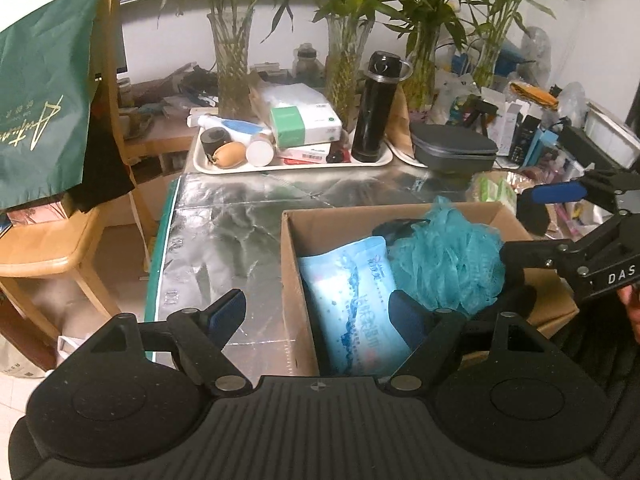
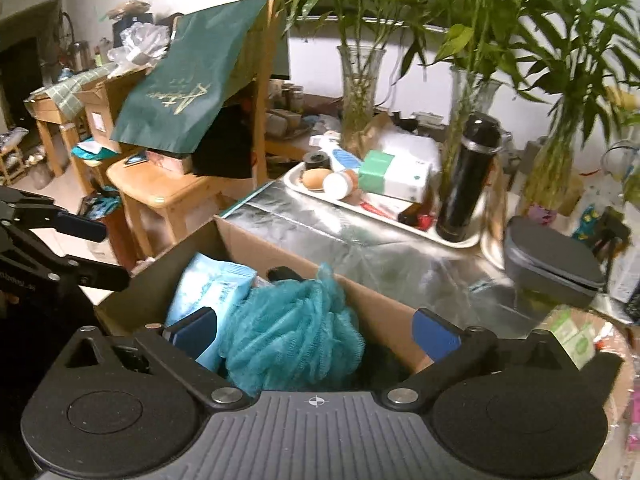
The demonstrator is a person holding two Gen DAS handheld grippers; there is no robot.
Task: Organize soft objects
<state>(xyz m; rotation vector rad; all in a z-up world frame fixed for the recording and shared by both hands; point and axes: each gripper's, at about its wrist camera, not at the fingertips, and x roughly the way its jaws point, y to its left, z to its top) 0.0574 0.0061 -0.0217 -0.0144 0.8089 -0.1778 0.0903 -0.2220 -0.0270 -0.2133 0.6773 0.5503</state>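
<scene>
Left wrist view: a foil-covered worktop (image 1: 240, 216) fills the middle of a cluttered room, glass vases of bamboo (image 1: 232, 60) along the white back wall; a wooden chair (image 1: 60, 248) draped with a green bag (image 1: 44, 92) stands off its left edge; bare foil lies open between the white tray (image 1: 296, 165) and the cardboard box (image 1: 294, 280); inside the box the teal bath pouf (image 2: 292, 328) rests beside a light-blue wipes pack (image 1: 352, 304); the right gripper (image 2: 316, 334) straddles the pouf, fingers spread wide, released; the left gripper (image 1: 320, 308) hangs open over the box's left wall, grasping nothing.
</scene>
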